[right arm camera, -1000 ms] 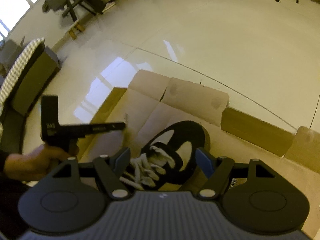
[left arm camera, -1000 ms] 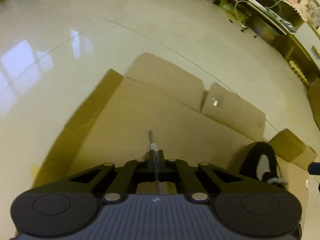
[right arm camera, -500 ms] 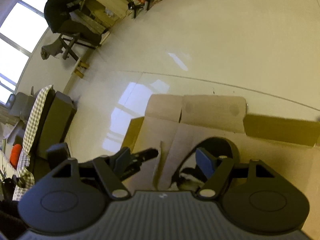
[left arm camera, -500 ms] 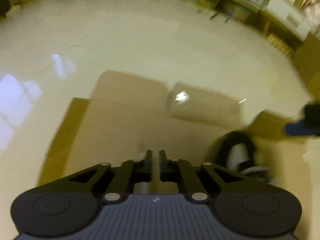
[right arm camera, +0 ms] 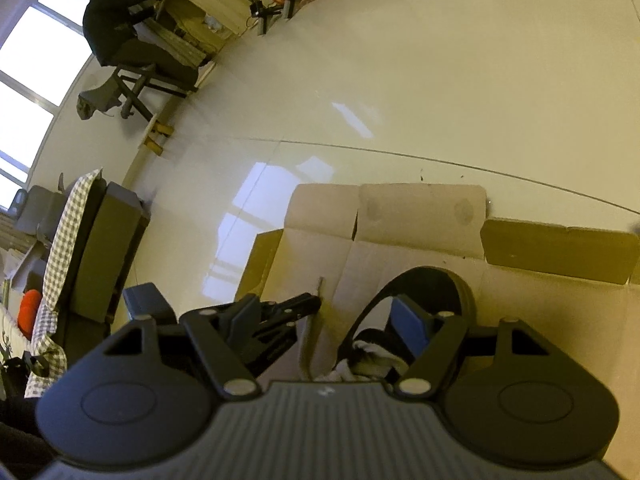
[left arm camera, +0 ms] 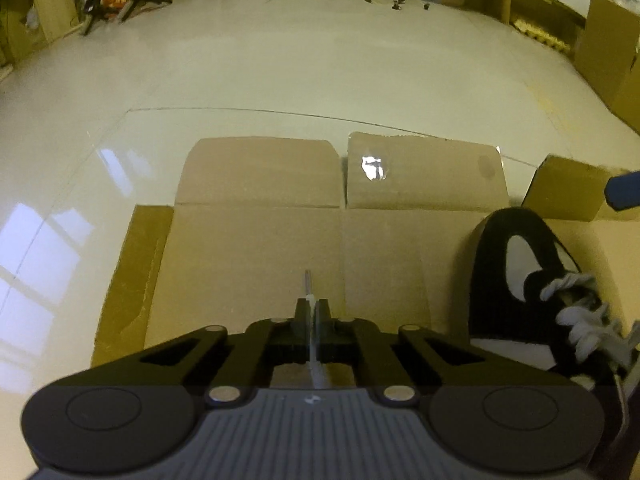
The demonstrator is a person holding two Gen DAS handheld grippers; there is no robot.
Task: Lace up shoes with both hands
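Observation:
A black shoe (left arm camera: 516, 276) with white lining and white laces (left arm camera: 580, 320) lies on flattened cardboard (left arm camera: 256, 248), at the right of the left wrist view. My left gripper (left arm camera: 311, 306) is shut on the white lace end (left arm camera: 308, 280), whose tip sticks out past the fingertips, left of the shoe. In the right wrist view my right gripper (right arm camera: 324, 316) is open above the shoe (right arm camera: 432, 292), its blue-padded fingers (right arm camera: 408, 320) either side of the laced part. The left gripper (right arm camera: 288, 312) shows there too, holding the lace tip (right arm camera: 320, 284).
The cardboard sheet (right arm camera: 420, 220) lies on a glossy pale floor (left arm camera: 320, 60). Boxes and shelves (left arm camera: 604, 52) line the far wall. A seated person at a desk (right arm camera: 120, 28) and a checked-cloth chair (right arm camera: 76, 240) are at the left in the right wrist view.
The left gripper swung its view to face the cardboard squarely, still shut on the lace end. The right gripper rose and tilted up, so the shoe dropped low in its view.

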